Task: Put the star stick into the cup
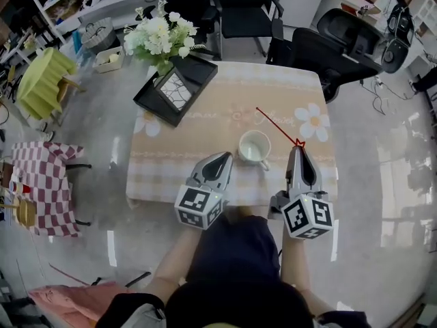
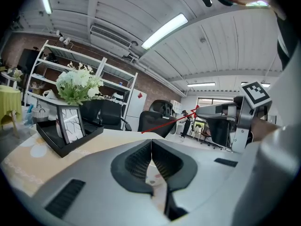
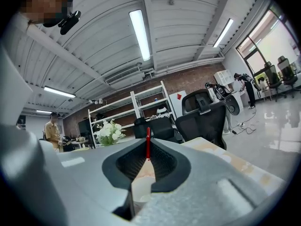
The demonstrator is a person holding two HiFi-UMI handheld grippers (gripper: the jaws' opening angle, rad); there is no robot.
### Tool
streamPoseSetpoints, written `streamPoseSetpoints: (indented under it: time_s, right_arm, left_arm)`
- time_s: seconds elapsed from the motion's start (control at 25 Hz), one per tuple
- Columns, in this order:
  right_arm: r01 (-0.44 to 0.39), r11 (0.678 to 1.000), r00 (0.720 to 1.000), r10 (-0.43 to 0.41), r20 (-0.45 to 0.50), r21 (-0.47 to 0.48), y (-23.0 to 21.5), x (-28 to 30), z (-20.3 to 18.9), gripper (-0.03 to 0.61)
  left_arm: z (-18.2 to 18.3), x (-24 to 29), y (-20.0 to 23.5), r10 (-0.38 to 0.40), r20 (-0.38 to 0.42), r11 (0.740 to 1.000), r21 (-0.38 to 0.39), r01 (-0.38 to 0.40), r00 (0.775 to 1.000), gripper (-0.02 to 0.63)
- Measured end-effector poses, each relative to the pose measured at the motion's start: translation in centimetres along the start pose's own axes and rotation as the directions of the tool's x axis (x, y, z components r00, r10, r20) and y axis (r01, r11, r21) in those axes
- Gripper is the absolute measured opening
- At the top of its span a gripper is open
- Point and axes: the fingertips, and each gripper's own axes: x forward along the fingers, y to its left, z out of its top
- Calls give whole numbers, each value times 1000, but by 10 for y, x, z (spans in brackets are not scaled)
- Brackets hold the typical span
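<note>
A thin red star stick (image 1: pixel 276 125) runs from its star end at my right gripper (image 1: pixel 299 146) up and left over the table. My right gripper is shut on the star end; in the right gripper view the red stick (image 3: pixel 148 142) stands pinched between the jaw tips. A white cup (image 1: pixel 255 147) stands upright on the table just left of the right gripper. My left gripper (image 1: pixel 223 158) is shut and holds nothing, left of the cup near the table's front edge. In the left gripper view the stick (image 2: pixel 164 125) and the right gripper (image 2: pixel 200 110) show at right.
A black tray (image 1: pixel 151 101) with a picture frame (image 1: pixel 173 89) and a white flower bouquet (image 1: pixel 158 35) sits at the table's back left. Black office chairs (image 1: pixel 334 43) stand behind the table (image 1: pixel 205 135). A checkered stool (image 1: pixel 44 183) and yellow stool (image 1: pixel 44 77) are at left.
</note>
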Motion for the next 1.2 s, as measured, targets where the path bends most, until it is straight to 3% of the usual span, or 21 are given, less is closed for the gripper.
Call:
streamPoseSetpoints:
  time_s: [0.6, 0.92, 1.2]
  right_arm:
    - [35, 996, 999, -33, -30, 83, -8, -42, -14, 17]
    - [45, 993, 995, -36, -88, 108, -14, -50, -26, 17]
    - [31, 993, 997, -21, -78, 117, -13, -54, -16, 17]
  left_arm:
    - [-11, 2, -4, -41, -21, 999, 10, 42, 999, 11]
    - [-17, 11, 3, -31, -32, 1000, -2, 31, 999, 11]
    - [-28, 17, 8, -25, -54, 999, -25, 24, 998, 11]
